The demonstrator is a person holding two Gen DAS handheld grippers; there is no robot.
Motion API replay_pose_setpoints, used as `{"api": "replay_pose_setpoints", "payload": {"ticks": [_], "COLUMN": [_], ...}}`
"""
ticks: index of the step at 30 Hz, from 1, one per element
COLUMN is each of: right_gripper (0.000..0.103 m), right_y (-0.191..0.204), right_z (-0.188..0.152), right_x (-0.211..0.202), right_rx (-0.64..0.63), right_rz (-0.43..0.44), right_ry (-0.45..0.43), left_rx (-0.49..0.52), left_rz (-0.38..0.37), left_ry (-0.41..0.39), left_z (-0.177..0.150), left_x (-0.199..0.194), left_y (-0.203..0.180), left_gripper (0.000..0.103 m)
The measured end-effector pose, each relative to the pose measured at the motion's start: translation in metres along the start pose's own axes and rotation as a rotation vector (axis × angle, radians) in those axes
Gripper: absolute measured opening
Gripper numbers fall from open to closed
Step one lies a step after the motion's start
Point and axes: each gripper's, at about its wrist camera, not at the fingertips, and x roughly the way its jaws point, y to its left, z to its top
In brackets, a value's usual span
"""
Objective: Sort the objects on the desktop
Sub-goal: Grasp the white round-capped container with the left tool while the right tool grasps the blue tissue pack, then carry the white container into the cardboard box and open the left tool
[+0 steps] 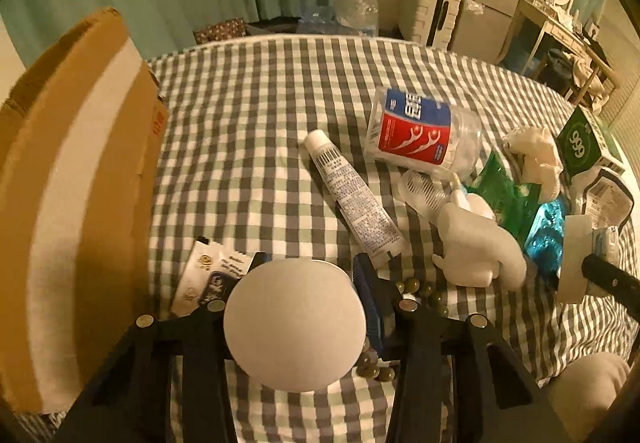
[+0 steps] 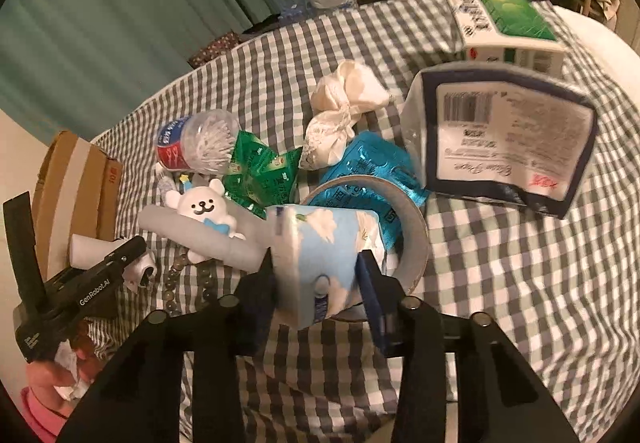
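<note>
My left gripper (image 1: 305,271) is shut on a round white disc-shaped case (image 1: 295,325), held above the checked cloth (image 1: 240,123) next to a cardboard box (image 1: 76,195). My right gripper (image 2: 316,267) is shut on a light blue tissue pack with cloud print (image 2: 320,259), over a roll of tape (image 2: 412,235). A white tube (image 1: 352,199), a floss pick jar (image 1: 416,131), a white bear figure (image 2: 202,205) and a dark bead bracelet (image 1: 420,291) lie between them. The left gripper also shows in the right wrist view (image 2: 138,257).
Green sachets (image 2: 260,171), a blue foil pack (image 2: 368,171), a white cloth bundle (image 2: 344,111), a navy-edged tissue pack (image 2: 504,139) and a green and white box (image 2: 504,23) lie on the right. A small sachet (image 1: 204,275) lies by the cardboard box.
</note>
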Motion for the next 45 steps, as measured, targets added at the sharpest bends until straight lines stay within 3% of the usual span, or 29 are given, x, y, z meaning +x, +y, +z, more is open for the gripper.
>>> {"api": "replay_pose_setpoints", "payload": {"ticks": [4, 12, 25, 34, 45], "right_gripper": [0.026, 0.026, 0.026, 0.026, 0.026], "right_y": [-0.004, -0.004, 0.032, 0.086, 0.169], "right_z": [-0.001, -0.006, -0.018, -0.027, -0.028], "right_x": [-0.016, -0.038, -0.116, -0.163, -0.165], "right_rx": [0.02, 0.025, -0.053, -0.159, -0.289], "right_rz": [0.033, 0.049, 0.05, 0.075, 0.131], "right_ry": [-0.026, -0.058, -0.183, -0.255, -0.264], "left_rx": [-0.01, -0.012, -0.021, -0.057, -0.108], "left_rz": [-0.001, -0.002, -0.051, -0.037, 0.021], "left_ry": [-0.023, -0.07, -0.234, -0.324, -0.328], "left_z": [-0.001, 0.003, 0.005, 0.005, 0.009], "left_x": [-0.016, -0.044, -0.132, -0.188, -0.198], "left_y": [0.004, -0.001, 0.007, 0.041, 0.104], "left_gripper": [0.044, 0.044, 0.044, 0.044, 0.044]}}
